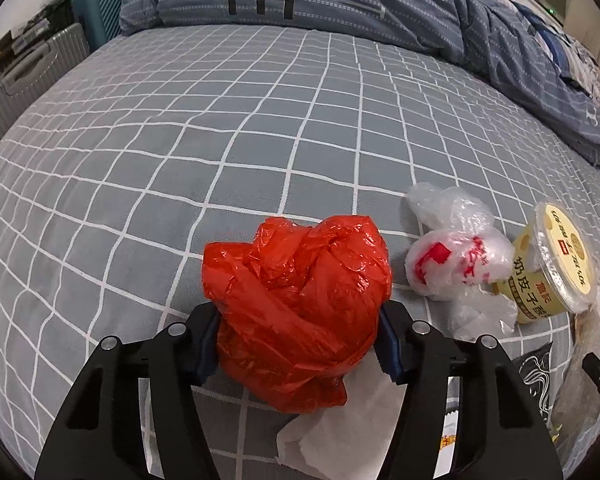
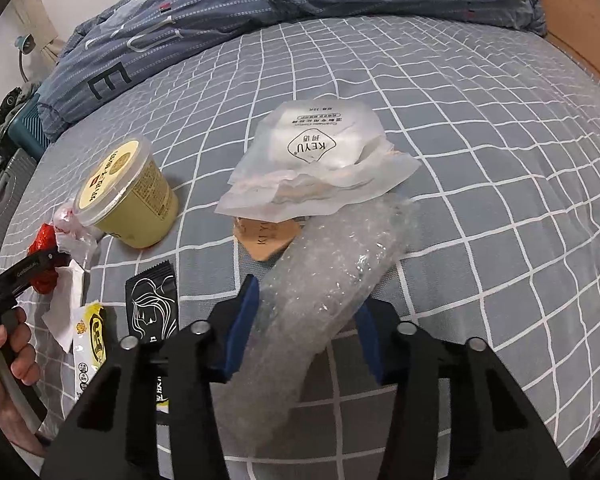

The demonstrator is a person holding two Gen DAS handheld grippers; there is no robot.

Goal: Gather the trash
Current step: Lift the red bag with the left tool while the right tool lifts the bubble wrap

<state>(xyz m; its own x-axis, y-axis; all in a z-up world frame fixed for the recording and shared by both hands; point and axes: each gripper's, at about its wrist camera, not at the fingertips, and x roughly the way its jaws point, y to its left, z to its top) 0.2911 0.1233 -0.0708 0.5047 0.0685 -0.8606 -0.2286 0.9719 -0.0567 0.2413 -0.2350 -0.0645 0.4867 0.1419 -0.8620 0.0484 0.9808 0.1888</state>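
Bed (image 1: 228,128) with grid sheet, trash scattered along near edge. Left gripper (image 1: 298,342) had its pads pressed on both flanks of red bag (image 1: 296,304) — a crumpled plastic wad lying on the sheet, partly over a white tissue (image 1: 340,436). Right gripper (image 2: 304,330) was clamped across bubble wrap (image 2: 324,292), a loose roll lying diagonally, its far end beside the white pouch (image 2: 320,152).

Both items judged very light, soft, springy; they would compress well before offering resistance. Film on the bag looked slick, so a hold across the thick middle, as here, seemed safer than a loose fold. Bubble wrap long and floppy — gripped near its lower half, the far end would likely droop and could drag the pouch or the tan card (image 2: 264,240) under it.

Left lying: yellow cup (image 2: 128,196) on its side, white bag (image 1: 456,256) against it, black sachet (image 2: 152,304), yellow packet (image 2: 90,340)
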